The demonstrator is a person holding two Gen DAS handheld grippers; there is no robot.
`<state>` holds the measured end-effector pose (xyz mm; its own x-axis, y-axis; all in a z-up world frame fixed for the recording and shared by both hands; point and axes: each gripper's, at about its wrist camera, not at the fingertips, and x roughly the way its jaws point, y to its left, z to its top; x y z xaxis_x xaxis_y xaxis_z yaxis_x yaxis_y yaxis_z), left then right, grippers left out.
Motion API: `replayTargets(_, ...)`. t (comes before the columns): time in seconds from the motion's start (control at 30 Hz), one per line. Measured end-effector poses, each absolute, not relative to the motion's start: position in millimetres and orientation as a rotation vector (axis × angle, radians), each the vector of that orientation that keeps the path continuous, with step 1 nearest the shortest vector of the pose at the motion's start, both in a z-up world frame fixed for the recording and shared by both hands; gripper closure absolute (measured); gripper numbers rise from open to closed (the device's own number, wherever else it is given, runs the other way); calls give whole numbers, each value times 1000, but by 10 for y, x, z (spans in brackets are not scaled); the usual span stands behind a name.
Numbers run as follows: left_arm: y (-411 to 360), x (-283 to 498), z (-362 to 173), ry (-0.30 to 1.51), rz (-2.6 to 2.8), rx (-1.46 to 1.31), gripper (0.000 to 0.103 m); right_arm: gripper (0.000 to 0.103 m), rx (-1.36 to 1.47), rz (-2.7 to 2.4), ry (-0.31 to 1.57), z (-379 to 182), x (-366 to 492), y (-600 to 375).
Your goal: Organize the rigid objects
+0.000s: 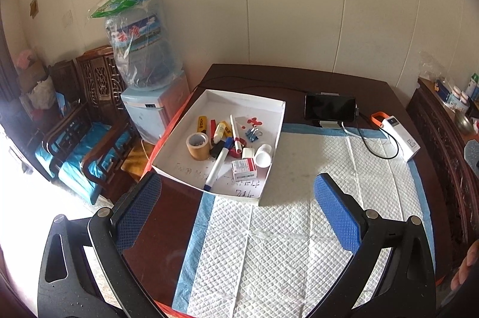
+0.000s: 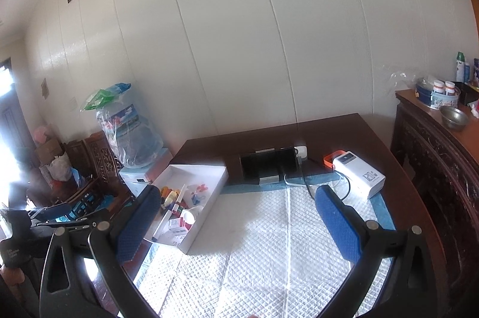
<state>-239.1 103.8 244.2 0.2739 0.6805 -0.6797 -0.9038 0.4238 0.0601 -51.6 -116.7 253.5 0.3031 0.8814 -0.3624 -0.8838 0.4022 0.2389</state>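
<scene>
Blue-padded left tool (image 1: 236, 198) and right tool (image 2: 236, 213) hover spread wide, empty. Just ahead, shallow white cardboard tray (image 1: 277, 120) holds light, stiff stationery; grip the blue-capped white marker (image 1: 217, 165) mid-barrel.

Cream panelled wall (image 2: 239, 48) behind dark wooden table (image 1: 254, 75), carved chairs (image 1: 89, 96) beside.

L gripper (image 1: 238, 198): jaws wide apart, nothing between, pointing 12 o'clock. R gripper (image 2: 238, 213): same, wide apart, empty, held level.
</scene>
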Motion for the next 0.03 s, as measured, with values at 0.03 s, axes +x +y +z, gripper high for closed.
replayTargets(0.03,1042,-2393,2436,700,1098,-373,0,0,-6,1170,477,2531,-521,-1160)
